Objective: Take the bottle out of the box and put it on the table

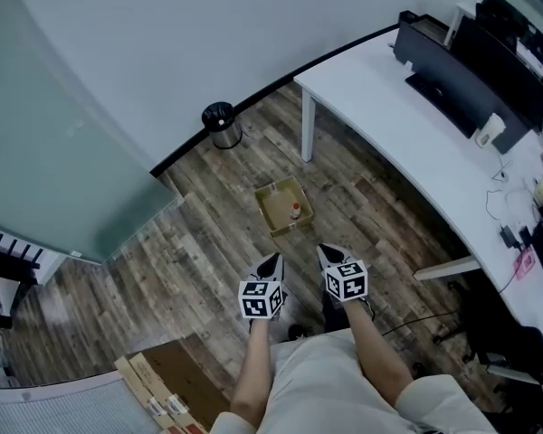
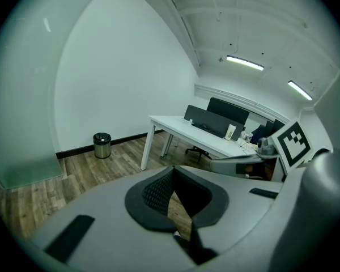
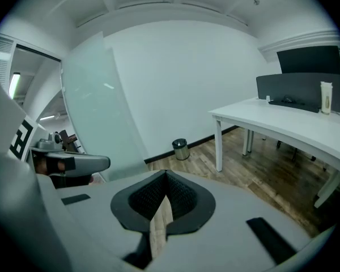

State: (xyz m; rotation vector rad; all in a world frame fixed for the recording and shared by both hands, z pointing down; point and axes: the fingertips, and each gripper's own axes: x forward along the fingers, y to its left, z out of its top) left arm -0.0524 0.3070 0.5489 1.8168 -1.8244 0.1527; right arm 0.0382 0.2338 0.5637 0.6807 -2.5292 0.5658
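Note:
An open cardboard box (image 1: 276, 208) sits on the wooden floor ahead of me. In it stands a small bottle (image 1: 295, 211) with a red cap. The white table (image 1: 407, 125) runs along the right. My left gripper (image 1: 271, 260) and right gripper (image 1: 327, 253) hang side by side just short of the box, above the floor. Both are shut and hold nothing. In the left gripper view the left gripper (image 2: 173, 177) points toward the table (image 2: 181, 126). The right gripper (image 3: 163, 183) in its own view points at the floor near the wall. Neither gripper view shows the box.
A black trash bin (image 1: 221, 125) stands by the wall beyond the box. A frosted glass partition (image 1: 63, 152) fills the left. Dark monitors (image 1: 462, 80) and small items sit on the table. Flat cardboard (image 1: 158, 382) lies at lower left, an office chair (image 1: 516, 351) at lower right.

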